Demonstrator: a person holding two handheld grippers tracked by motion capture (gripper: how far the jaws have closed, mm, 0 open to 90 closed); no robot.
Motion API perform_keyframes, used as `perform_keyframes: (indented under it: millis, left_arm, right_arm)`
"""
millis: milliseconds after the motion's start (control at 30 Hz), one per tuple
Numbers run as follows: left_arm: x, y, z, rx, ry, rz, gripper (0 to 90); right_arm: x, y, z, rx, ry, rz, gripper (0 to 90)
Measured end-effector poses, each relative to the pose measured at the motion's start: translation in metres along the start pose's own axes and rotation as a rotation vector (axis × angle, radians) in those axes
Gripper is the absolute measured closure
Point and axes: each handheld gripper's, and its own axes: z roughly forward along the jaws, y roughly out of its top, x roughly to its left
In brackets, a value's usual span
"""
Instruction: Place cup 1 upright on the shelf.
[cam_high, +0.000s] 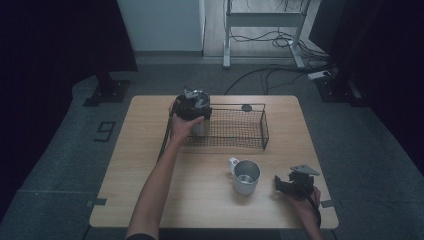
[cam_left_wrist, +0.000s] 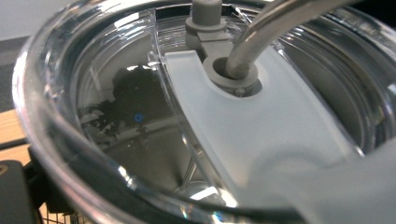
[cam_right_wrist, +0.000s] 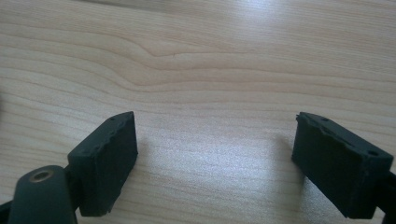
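Note:
A steel tumbler (cam_high: 200, 128) with a clear lid (cam_left_wrist: 261, 126) and a bent metal straw (cam_left_wrist: 266, 32) stands at the left end of the black wire basket (cam_high: 264, 126). My left gripper (cam_high: 195, 116) reaches down over the tumbler, its jaws wide around the top. The lid sits very close to that gripper's camera, and one black jaw shows at the lower left. My right gripper (cam_high: 280, 185) rests low at the table's front right. Its jaws (cam_right_wrist: 215, 163) stand apart over bare wood with nothing between them.
A white steel mug (cam_high: 246, 176) with its handle to the left stands on the wooden table (cam_high: 145, 165), just left of the right gripper. A small dark round object (cam_high: 246, 107) lies by the basket's far rim. Cables run across the floor behind the table.

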Motion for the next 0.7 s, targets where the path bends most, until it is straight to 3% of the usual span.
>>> perform_keyframes:
  millis: [700]
  left_arm:
    - [0.003,-0.011,0.010,0.033,0.008,-0.012,3.6]
  right_arm:
    - [0.000,0.000,0.000,0.000,-0.001,-0.001,13.7]
